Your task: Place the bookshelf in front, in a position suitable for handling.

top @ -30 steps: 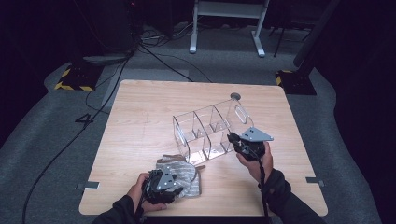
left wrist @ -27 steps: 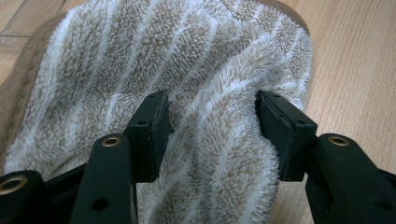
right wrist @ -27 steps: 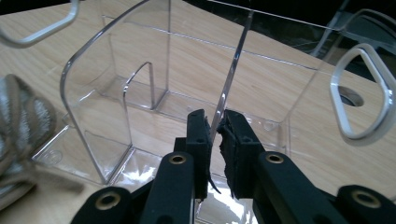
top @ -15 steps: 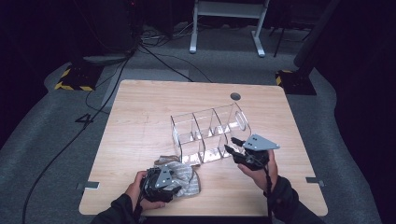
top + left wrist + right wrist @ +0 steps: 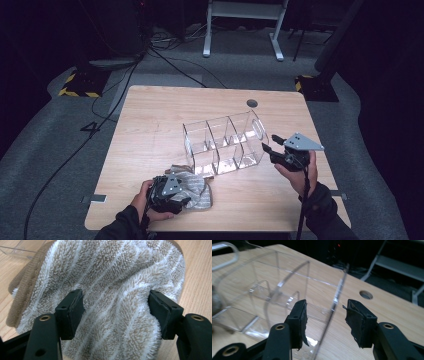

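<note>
Reading "4" [image 5: 91, 129], floor marking left of wooden table [image 5: 150, 115].

Table lit; surroundings dark; close-ups sharp.

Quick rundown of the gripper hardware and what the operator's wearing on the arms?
Both grippers are black with two jaws. The left gripper has blocky black pads; the right gripper has worn, frayed pad liners. Each has a grey three-cornered plate on top and brass-coloured eyelets on the jaw arms. A black cable trails from the right one. Dark sleeves on both forearms.
</note>
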`<state>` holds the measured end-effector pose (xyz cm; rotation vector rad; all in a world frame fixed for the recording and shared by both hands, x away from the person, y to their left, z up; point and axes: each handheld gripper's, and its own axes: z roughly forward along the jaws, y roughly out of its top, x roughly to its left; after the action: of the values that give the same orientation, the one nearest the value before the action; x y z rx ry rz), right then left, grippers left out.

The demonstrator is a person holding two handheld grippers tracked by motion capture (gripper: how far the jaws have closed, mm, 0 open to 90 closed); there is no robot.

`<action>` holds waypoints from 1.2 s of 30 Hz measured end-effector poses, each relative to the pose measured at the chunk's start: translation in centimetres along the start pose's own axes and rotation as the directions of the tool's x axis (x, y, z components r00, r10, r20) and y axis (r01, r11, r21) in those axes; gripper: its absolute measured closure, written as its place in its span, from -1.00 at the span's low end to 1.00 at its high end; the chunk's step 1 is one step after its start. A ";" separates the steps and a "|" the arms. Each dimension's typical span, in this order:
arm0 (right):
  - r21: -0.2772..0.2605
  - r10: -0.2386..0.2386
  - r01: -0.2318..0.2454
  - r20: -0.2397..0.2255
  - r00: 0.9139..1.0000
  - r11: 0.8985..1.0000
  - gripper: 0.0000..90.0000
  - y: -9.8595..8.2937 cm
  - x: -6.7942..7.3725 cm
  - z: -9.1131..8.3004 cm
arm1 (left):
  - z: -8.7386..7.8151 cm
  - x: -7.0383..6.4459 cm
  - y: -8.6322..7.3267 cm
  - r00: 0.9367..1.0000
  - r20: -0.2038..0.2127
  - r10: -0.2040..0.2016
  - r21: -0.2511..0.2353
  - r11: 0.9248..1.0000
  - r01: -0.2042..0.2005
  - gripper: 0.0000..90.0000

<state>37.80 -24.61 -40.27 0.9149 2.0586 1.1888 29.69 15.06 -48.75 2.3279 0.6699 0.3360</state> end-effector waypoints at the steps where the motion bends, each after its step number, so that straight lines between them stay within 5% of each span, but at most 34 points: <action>1: 0.018 0.015 -0.015 -0.007 1.000 1.000 0.12 -0.3 -0.5 0.6 | 0.0 0.1 0.0 1.000 -0.002 -0.002 -0.001 1.000 0.002 -0.29; 6: 0.044 0.042 -0.040 -0.050 0.998 0.998 0.14 -1.1 -1.7 2.8 | 0.2 0.8 -0.3 0.999 -0.031 -0.028 -0.005 1.000 0.028 -0.46; 11: 0.054 0.033 -0.028 -0.107 0.994 0.998 0.50 -1.4 -1.5 3.8 | 0.3 1.3 -0.4 0.998 -0.038 -0.043 -0.011 0.999 0.043 -0.50; 16: 0.048 -0.019 0.022 -0.061 0.998 0.999 0.59 -1.5 -0.7 3.7 | 0.3 1.5 -0.3 0.998 -0.041 -0.043 -0.006 0.999 0.043 -0.50; 23: 0.043 0.009 -0.008 -0.008 1.000 0.999 0.56 -2.2 0.9 2.2 | 0.3 1.9 -0.3 0.997 -0.058 -0.042 -0.006 0.999 0.042 -0.50; 28: 0.058 -0.009 0.013 -0.058 0.998 0.998 0.40 -2.6 2.4 0.1 | 0.2 2.7 -0.6 0.995 -0.069 -0.067 -0.007 0.998 0.067 -0.51; 36: 0.054 -0.016 0.024 -0.143 0.990 0.998 0.23 -3.2 3.4 -1.7 | 0.7 3.7 -0.7 0.995 -0.010 -0.102 0.001 0.995 0.102 -0.65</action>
<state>33.59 -23.91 -42.91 0.8549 2.2181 1.2238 32.79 17.15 -49.57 2.2851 0.7904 0.3006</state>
